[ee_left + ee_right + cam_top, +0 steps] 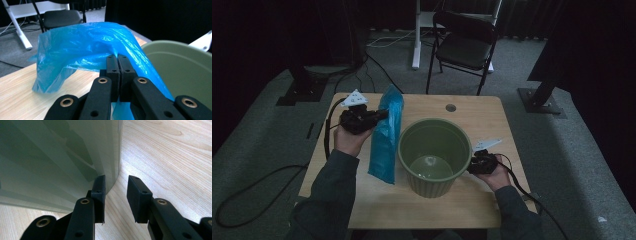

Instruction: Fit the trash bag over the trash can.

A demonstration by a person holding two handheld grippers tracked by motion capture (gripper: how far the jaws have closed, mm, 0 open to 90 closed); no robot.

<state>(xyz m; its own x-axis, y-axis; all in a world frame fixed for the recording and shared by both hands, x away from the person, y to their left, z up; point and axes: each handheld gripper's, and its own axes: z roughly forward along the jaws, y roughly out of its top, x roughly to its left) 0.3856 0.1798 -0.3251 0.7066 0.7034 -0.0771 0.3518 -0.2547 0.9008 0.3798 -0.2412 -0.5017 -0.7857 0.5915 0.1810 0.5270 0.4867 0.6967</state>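
Observation:
A blue plastic bag (386, 135) hangs in a long strip over the left part of the wooden table (482, 200), its lower end resting on the wood. My left gripper (382, 114) is shut on the bag's upper part; in the left gripper view the jaws (117, 58) pinch the blue film (87, 42) tightly. A round green bin (432, 187) stands upright in the middle, nothing inside it. My right gripper (472, 164) sits low at the bin's right side. Its jaws (116, 181) stand apart, with one jaw beside the bin's outer wall (50, 157) and bare table between them.
A black folding chair (464, 42) and a white stand leg (416, 35) are beyond the table's far edge. The tabletop has a small round hole (451, 107) near the back. Cables (242, 200) trail on the grey floor at left.

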